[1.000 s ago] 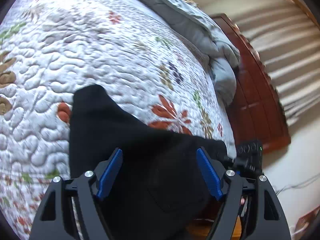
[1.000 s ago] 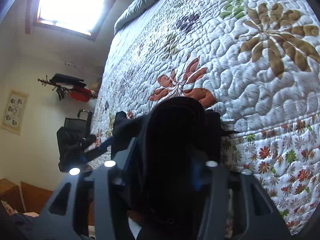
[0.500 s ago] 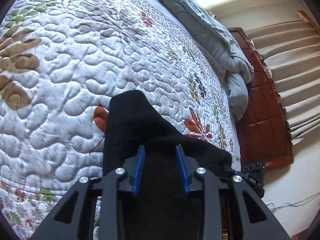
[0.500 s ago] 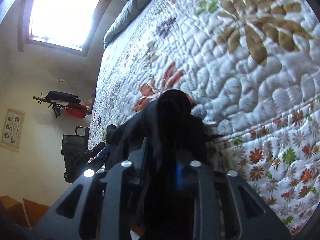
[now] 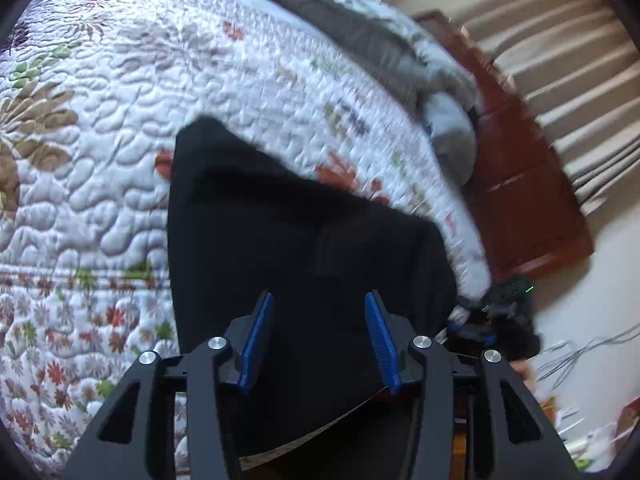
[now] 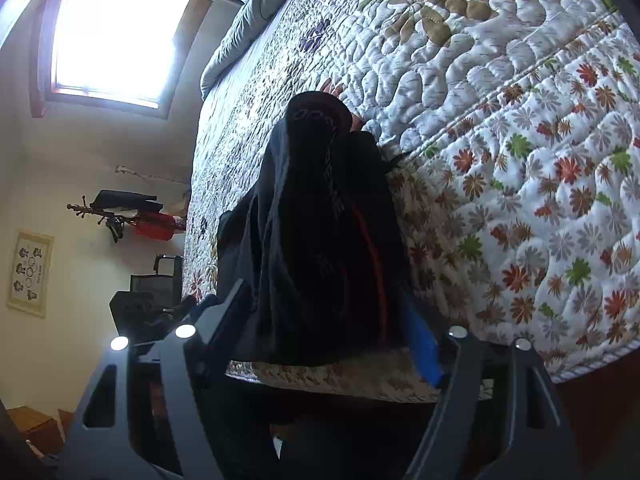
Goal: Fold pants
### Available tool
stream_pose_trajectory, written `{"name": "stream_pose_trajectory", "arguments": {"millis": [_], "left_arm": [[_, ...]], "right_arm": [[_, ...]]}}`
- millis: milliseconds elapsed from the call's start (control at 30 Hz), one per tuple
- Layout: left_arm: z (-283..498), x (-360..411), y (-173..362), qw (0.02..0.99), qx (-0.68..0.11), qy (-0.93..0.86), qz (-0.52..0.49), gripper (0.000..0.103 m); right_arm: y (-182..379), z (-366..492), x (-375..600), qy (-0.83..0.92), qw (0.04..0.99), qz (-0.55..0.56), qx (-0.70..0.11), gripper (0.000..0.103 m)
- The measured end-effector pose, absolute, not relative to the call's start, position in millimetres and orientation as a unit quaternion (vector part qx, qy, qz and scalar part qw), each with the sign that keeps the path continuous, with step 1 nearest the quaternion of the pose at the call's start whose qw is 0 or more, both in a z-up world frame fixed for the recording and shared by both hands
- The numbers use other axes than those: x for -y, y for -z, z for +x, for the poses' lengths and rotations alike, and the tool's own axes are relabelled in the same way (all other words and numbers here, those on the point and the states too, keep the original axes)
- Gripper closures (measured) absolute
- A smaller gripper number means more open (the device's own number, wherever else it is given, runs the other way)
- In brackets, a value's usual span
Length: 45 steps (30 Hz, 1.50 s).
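Both my left tongs [image 5: 316, 340] and right tongs [image 6: 324, 320] gape around the limp, light black pants [image 5: 288, 240]; I'd pinch the waistband edge between them.

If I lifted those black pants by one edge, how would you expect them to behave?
The black pants would probably flop and sag: they already drape limply over the quilt edge. Likely light too, since the layers lie thin. The fold may well slide open.

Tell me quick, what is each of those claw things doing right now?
Left gripper: open, fingers apart over the black pants, nothing gripped.
Right gripper: open, jaws wide around the bunched pants, not pinching them.
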<state>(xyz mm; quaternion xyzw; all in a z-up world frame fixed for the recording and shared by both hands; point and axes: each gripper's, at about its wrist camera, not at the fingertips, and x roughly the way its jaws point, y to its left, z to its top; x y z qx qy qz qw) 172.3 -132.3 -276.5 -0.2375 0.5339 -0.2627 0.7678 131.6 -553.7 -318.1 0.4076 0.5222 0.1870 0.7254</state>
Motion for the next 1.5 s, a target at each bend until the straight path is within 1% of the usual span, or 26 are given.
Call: {"name": "stream_pose_trajectory", "arguments": {"millis": [33, 67, 100, 133, 233, 267, 367, 433, 500, 567, 667, 700, 767, 833, 933, 1067, 1100, 1133, 1200, 1300, 1367, 1400, 1433, 1500], "left_arm": [[172, 134, 284, 0.764, -0.545, 0.255, -0.234, 0.057], [172, 133, 290, 0.761, -0.552, 0.247, -0.235, 0.058], [173, 130, 293, 0.758, -0.554, 0.245, -0.243, 0.059], [173, 128, 294, 0.755, -0.554, 0.244, -0.250, 0.061], [173, 123, 293, 0.750, -0.556, 0.242, -0.264, 0.061], [173, 122, 293, 0.750, -0.557, 0.242, -0.263, 0.061], [170, 115, 297, 0.744, -0.559, 0.246, -0.269, 0.064], [170, 111, 302, 0.739, -0.559, 0.246, -0.283, 0.070], [172, 107, 310, 0.730, -0.560, 0.246, -0.305, 0.073], [173, 105, 313, 0.724, -0.559, 0.249, -0.317, 0.073], [171, 101, 309, 0.721, -0.554, 0.264, -0.322, 0.069], [172, 98, 303, 0.720, -0.548, 0.274, -0.327, 0.065], [176, 93, 291, 0.726, -0.531, 0.284, -0.333, 0.057], [188, 83, 280, 0.734, -0.509, 0.288, -0.346, 0.044], [216, 83, 276, 0.735, -0.501, 0.289, -0.355, 0.043], [251, 88, 292, 0.731, -0.533, 0.263, -0.336, 0.043], [256, 89, 301, 0.727, -0.546, 0.254, -0.331, 0.043], [261, 91, 306, 0.724, -0.555, 0.248, -0.327, 0.047], [264, 93, 315, 0.725, -0.561, 0.242, -0.318, 0.051], [258, 91, 316, 0.725, -0.554, 0.244, -0.329, 0.051], [250, 86, 305, 0.730, -0.544, 0.248, -0.330, 0.048], [243, 82, 295, 0.740, -0.534, 0.249, -0.324, 0.038], [235, 79, 284, 0.752, -0.522, 0.248, -0.318, 0.028], [221, 73, 270, 0.765, -0.502, 0.253, -0.315, 0.021]], "right_arm": [[317, 132, 551, -0.178, 0.729, 0.403, -0.524, 0.054], [317, 132, 547, -0.169, 0.731, 0.397, -0.529, 0.062], [315, 131, 542, -0.166, 0.731, 0.394, -0.532, 0.074], [307, 130, 538, -0.160, 0.737, 0.383, -0.534, 0.081], [282, 127, 519, -0.166, 0.753, 0.359, -0.526, 0.087], [272, 123, 515, -0.168, 0.758, 0.355, -0.521, 0.087], [265, 116, 513, -0.166, 0.766, 0.355, -0.510, 0.088], [284, 110, 523, -0.146, 0.761, 0.358, -0.520, 0.088], [323, 111, 532, -0.117, 0.742, 0.373, -0.545, 0.088], [334, 111, 532, -0.122, 0.741, 0.378, -0.541, 0.085], [317, 107, 535, -0.142, 0.752, 0.373, -0.524, 0.077], [310, 106, 541, -0.141, 0.755, 0.375, -0.518, 0.074], [292, 110, 558, -0.133, 0.770, 0.382, -0.493, 0.074], [277, 119, 562, -0.142, 0.781, 0.384, -0.471, 0.074], [268, 148, 550, -0.180, 0.780, 0.378, -0.465, 0.074], [288, 195, 531, -0.199, 0.758, 0.384, -0.487, 0.075], [295, 201, 535, -0.192, 0.755, 0.383, -0.496, 0.080], [304, 207, 537, -0.181, 0.753, 0.376, -0.509, 0.089], [321, 210, 543, -0.164, 0.746, 0.372, -0.528, 0.103], [332, 203, 553, -0.175, 0.729, 0.409, -0.520, 0.103], [318, 190, 550, -0.188, 0.739, 0.409, -0.502, 0.094], [307, 183, 550, -0.200, 0.743, 0.410, -0.490, 0.081], [296, 173, 547, -0.213, 0.747, 0.403, -0.484, 0.076], [282, 157, 540, -0.239, 0.750, 0.388, -0.480, 0.075]]}}
